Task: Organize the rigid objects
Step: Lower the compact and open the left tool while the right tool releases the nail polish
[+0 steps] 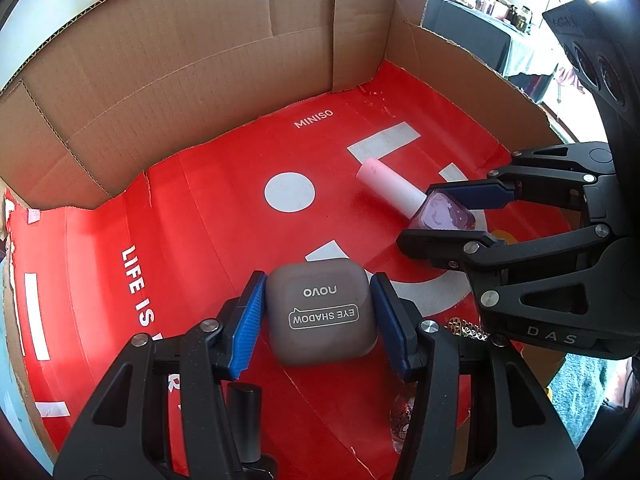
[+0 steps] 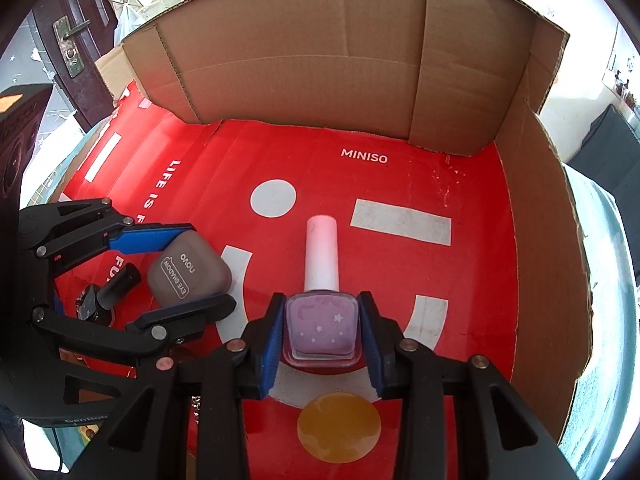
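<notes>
A grey-brown eye shadow case [image 1: 320, 312] marked "novo" lies on the red floor of a cardboard box [image 1: 180, 60]. My left gripper [image 1: 318, 280] is shut on it, one blue pad on each side. A lilac nail polish bottle [image 2: 320, 328] with a pale pink cap [image 2: 321, 252] lies to its right, cap pointing toward the far wall. My right gripper [image 2: 322, 298] is shut on the glass body. The right wrist view shows the left gripper [image 2: 208, 268] on the case [image 2: 188, 276]. The left wrist view shows the right gripper [image 1: 418, 216] on the bottle [image 1: 444, 216].
A black cylinder [image 2: 120, 284] and a small dark glittery item [image 2: 90, 304] lie left of the case. A small clear patterned bottle [image 1: 402, 420] and a chain [image 1: 468, 328] lie under my left gripper. A yellow disc [image 2: 338, 426] sits behind the polish. Brown box walls [image 2: 320, 60] close off the far and right sides.
</notes>
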### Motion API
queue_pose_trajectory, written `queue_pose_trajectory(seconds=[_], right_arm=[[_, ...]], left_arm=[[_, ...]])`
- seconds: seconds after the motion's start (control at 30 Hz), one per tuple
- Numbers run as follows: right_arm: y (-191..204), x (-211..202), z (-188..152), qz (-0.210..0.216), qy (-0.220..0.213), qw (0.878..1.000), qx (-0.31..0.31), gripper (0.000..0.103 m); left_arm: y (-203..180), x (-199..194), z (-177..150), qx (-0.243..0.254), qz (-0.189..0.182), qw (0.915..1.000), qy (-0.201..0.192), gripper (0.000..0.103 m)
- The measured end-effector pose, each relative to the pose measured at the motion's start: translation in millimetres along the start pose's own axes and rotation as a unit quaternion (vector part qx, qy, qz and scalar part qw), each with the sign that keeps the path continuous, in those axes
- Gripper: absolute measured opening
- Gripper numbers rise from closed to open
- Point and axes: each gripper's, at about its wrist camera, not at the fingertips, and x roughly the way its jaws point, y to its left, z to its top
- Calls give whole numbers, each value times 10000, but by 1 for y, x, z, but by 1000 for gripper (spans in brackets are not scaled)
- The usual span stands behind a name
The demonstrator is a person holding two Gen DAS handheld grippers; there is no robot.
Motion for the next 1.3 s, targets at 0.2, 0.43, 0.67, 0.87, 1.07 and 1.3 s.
queue_pose_trajectory(seconds=[0.2,0.43,0.67,0.87,1.07,1.3], right_arm=[[0,0,1,2,5,10000,-5,38],[2,-1,0,-48,6,10000,-65,38],[3,0,0,-55,41,10000,-48,39],[1,-5,0,-57,-13,10000,-18,41],[-2,-28,-2,-121,-202,9997,13,48],[0,-77,-11,-189,-627,9978,31,62]], left_arm=[[0,0,0,-2,4,10000,1,51],[1,0,-1,-40,27,10000,-5,54],[5,-1,-2,-151,-2,9999,-17,61],[8,-4,-3,-255,55,9996,-89,61],[15,-23,-11,-499,107,9981,-331,62],[22,-79,-27,-918,52,9898,-1089,77]])
